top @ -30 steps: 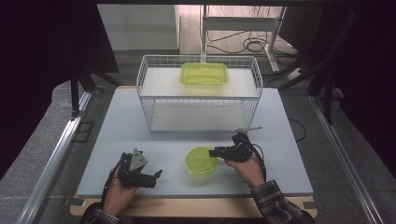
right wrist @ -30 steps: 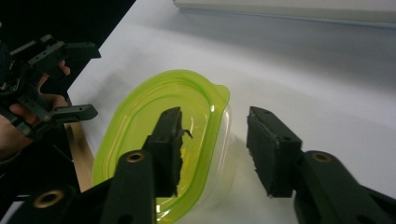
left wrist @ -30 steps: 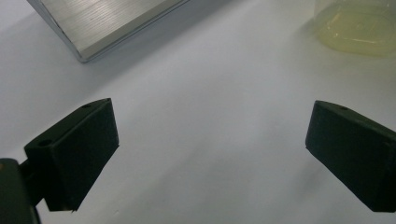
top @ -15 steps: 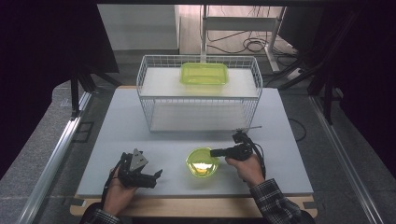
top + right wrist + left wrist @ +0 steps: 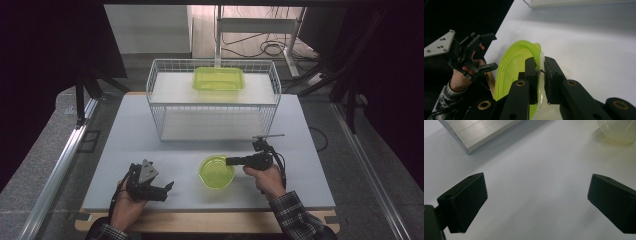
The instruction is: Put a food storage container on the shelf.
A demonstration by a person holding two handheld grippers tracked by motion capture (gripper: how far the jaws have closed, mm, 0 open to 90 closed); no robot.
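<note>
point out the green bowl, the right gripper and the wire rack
green bowl (image 5: 215, 172): high view, on its inner floor.
right gripper (image 5: 541, 72): right gripper view, midway between the fingertips, shut on the bowl's rim.
wire rack (image 5: 155, 107): high view, on its left front wire edge.

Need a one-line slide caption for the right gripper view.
Right gripper, jaws just closed, pinches the rim of the green bowl on the white table; left gripper idles beyond.

Soft overhead light brightens the white counter (image 5: 150, 150) against dark, murky surroundings; shadows fall faint, and close-up views blur slightly.
</note>
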